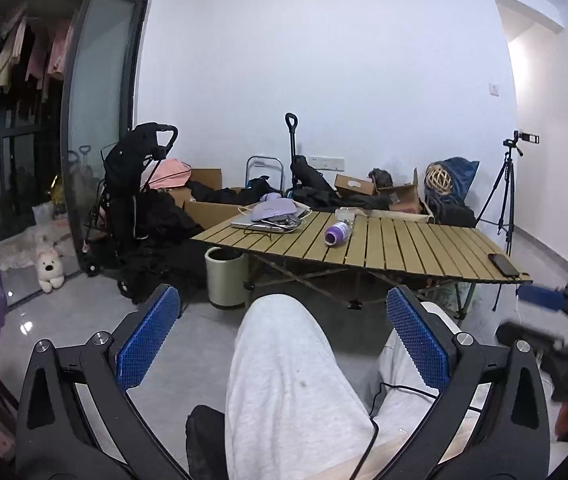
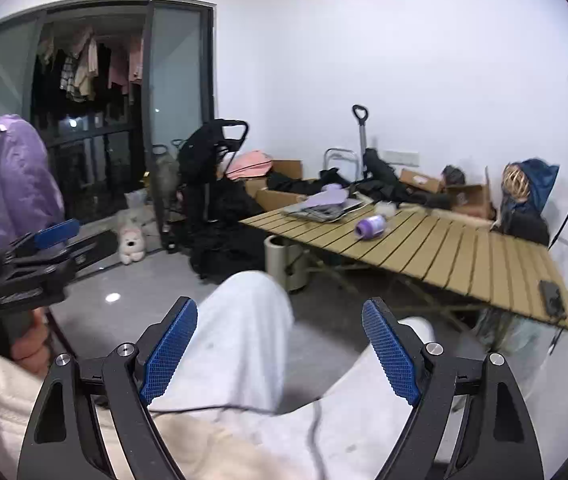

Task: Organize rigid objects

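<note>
We held the left gripper [image 1: 284, 312] and right gripper [image 2: 280, 328] spread wide and empty above our grey-trousered knee [image 1: 280, 344], well short of the slatted wooden folding table [image 1: 423, 248]. On that table lay a purple bottle [image 1: 337, 234] on its side near the middle, a black phone [image 1: 503, 265] at its near right corner, and a silver laptop [image 1: 262, 224] at its far left.

Home living rm, stroller [image 1: 140, 184], laundry on balcony [image 1: 24, 56], plush toy [image 1: 49, 270], folding table [image 1: 403, 248]

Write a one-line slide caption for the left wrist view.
Open left gripper held above the seated person's knee, facing a slatted folding table with a toppled purple bottle and a phone.
</note>
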`<state>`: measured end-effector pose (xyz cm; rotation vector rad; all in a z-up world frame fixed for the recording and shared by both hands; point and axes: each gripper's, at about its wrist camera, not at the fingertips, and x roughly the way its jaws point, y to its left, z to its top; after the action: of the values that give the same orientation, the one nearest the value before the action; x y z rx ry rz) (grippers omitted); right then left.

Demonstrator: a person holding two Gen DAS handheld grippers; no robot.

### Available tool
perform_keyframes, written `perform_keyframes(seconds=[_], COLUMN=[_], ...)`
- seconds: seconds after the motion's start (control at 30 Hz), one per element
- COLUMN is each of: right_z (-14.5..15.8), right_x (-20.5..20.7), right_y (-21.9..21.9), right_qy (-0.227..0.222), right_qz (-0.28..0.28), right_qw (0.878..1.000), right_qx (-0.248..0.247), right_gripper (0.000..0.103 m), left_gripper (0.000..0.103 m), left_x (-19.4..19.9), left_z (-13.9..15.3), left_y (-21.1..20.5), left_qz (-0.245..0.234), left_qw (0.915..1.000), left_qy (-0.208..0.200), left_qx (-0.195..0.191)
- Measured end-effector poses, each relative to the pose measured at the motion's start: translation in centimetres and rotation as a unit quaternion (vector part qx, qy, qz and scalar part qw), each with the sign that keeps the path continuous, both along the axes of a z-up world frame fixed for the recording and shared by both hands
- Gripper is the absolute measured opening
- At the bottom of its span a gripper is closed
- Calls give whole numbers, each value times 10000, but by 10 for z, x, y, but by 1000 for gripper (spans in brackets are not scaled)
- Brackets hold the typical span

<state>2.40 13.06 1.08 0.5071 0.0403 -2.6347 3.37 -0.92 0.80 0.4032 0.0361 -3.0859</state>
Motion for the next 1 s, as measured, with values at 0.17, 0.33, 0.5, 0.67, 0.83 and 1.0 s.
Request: perform_keyframes(seconds=[0.17,0.33,0.5,0.67,0.83,1.0], right_z=[-7,-5,-7,-9,-11,-11], right_x=[1,-2,-5,-11,-12,-12], right_y=[-7,-5,-1,5,7,7], right_qy=[-6,-13,-69,-177,-224,-243], right_qz=[57,49,7,-21,-10,4], right_qw=[9999,10000,10000,9998,9996,9996], right_qx=[135,31,-55,-126,-162,-160], right_gripper=[89,89,89,89,89,89], left_gripper=[103,103,103,103,103,103], left_x=[3,7,9,9,9,9], left_z=[-6,-5,-6,-7,-6,-7], left_y=[-4,-3,-4,-5,-4,-4], left_qz=[-74,-81,-105,-104,-131,-114], left_qw=[9998,9999,9999,9998,9998,9998], left_qy=[-73,-9,-19,-101,-104,-135], left_qx=[169,124,113,130,115,131])
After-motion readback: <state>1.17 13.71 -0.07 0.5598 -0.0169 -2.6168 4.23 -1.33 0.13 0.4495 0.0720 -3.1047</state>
